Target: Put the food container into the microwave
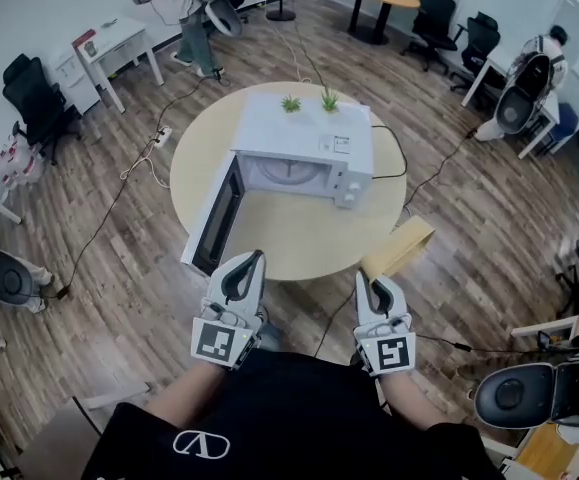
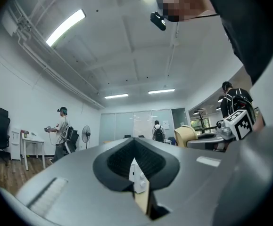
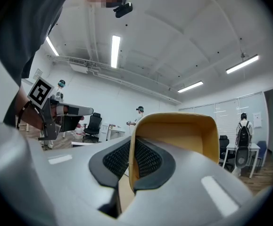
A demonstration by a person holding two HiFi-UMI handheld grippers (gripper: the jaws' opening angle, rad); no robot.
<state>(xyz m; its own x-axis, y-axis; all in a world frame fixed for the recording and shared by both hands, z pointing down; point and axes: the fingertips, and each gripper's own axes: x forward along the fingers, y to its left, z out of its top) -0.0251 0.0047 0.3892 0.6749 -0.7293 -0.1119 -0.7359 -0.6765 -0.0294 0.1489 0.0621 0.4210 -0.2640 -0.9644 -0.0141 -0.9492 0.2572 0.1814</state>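
Note:
A white microwave [image 1: 304,138] stands on a round wooden table [image 1: 289,243], with its door [image 1: 212,216] swung open to the left. Inside the cavity lies a pale round shape [image 1: 291,172]; I cannot tell whether it is the food container or the turntable. No other container shows. My left gripper [image 1: 247,268] [image 2: 135,161] hovers at the table's near edge, shut on nothing. A sliver of the microwave [image 2: 137,179] shows past its jaws. My right gripper [image 1: 371,290] [image 3: 129,157] hangs to the right of it, also shut and empty.
A yellow chair [image 1: 401,248] [image 3: 174,131] stands at the table's near right, just ahead of the right gripper. Two small plants [image 1: 309,101] sit on the microwave. A cable [image 1: 409,168] runs off the table to the right. Desks, office chairs and people are farther off.

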